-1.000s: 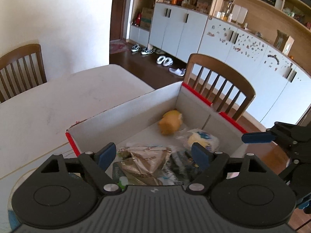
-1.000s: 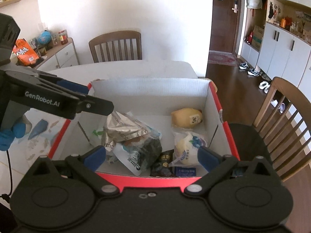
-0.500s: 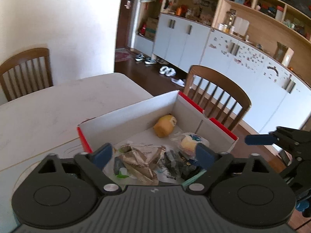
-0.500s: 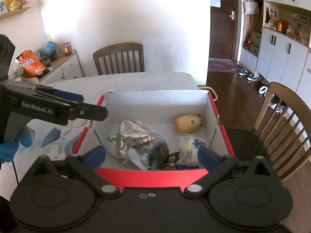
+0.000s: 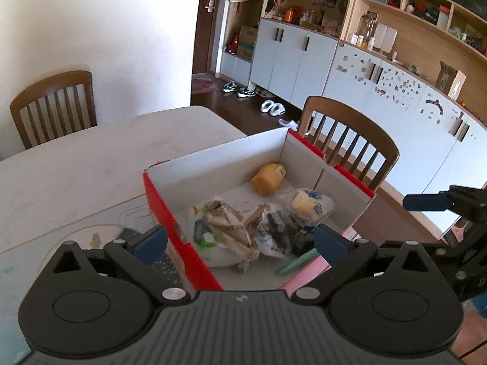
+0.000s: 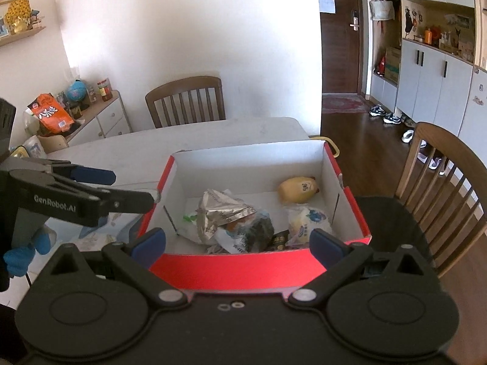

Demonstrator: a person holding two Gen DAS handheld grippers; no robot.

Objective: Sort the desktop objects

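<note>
A red cardboard box [image 6: 258, 267] with white inner walls sits at the corner of the pale bench [image 5: 76, 164], filling the middle of both views. Inside it, a yellow plush toy [image 6: 298, 189] lies against the far wall toward the upper right of the box, a clear bag with a yellow and blue item [image 6: 307, 222] rests just below it, and a crumpled silver foil packet [image 6: 222, 210] lies left of centre, touching a dark snack bag [image 6: 258, 228]. In the left wrist view a green stick-like item [image 5: 296, 261] shows at the box's near edge. The left hand-held gripper [image 5: 240, 241] hangs over the box's near left wall with its jaws spread fully wide, having just been opening, and nothing is between them. The right hand-held gripper [image 6: 237, 241] is held just short of the red front wall, jaws likewise wide apart and empty. At the lower left of the right wrist view, a blue-gloved hand [image 6: 18, 258] grips the left tool's handle. Wooden chairs [image 6: 185, 100] stand around the bench.
</note>
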